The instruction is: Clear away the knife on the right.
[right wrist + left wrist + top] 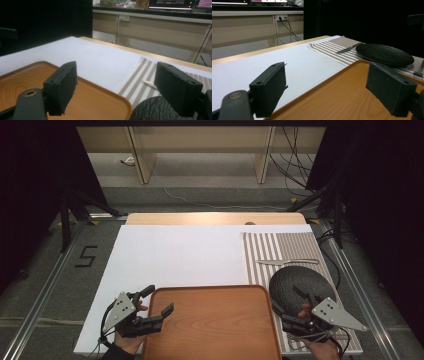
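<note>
A brown wooden tray (210,320) lies at the table's near edge. To its right, a black textured plate (300,285) rests on a striped placemat (280,245), with a knife (287,261) lying just beyond the plate. My left gripper (160,299) is open, its jaws either side of the tray's left rim (342,82). My right gripper (286,298) is open too, one jaw over the tray's right rim (105,93) and the other over the plate (150,110). Neither holds anything.
A white sheet (175,255) covers most of the wooden table (215,218). A fork (419,71) lies on the placemat (329,48) past the plate (384,53). Black stands and cables sit on the floor around the table.
</note>
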Available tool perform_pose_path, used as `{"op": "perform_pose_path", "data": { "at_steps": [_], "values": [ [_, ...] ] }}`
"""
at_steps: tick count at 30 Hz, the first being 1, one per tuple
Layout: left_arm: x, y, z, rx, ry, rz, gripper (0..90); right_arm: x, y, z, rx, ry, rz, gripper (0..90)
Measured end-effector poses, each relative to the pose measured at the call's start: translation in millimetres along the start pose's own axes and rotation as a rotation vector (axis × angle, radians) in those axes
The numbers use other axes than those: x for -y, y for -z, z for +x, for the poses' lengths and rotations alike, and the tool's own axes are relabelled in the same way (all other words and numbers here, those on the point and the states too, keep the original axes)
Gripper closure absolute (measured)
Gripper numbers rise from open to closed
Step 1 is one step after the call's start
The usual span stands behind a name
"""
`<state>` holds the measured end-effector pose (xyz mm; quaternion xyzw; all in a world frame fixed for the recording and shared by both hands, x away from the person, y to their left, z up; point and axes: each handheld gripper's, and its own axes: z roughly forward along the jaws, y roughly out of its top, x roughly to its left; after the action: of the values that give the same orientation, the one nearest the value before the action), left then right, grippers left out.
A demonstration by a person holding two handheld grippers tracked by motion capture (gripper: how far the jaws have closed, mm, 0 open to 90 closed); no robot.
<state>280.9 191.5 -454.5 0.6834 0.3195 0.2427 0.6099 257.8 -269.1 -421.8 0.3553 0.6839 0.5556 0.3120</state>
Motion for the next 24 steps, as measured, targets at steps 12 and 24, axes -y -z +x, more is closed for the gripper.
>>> {"op": "perform_pose_path", "data": {
  "at_steps": [12,24],
  "values": [
    [0.0,0.2,0.4,-0.005,-0.002,-0.004,15.8,-30.3,-14.2,-41.9,0.005,0.095,0.181,21.4],
    [-0.4,1.0,1.1,0.002,0.004,-0.019,15.8,-53.9,-44.1,-88.5,-0.002,0.14,0.418,22.7]
  ]
}}
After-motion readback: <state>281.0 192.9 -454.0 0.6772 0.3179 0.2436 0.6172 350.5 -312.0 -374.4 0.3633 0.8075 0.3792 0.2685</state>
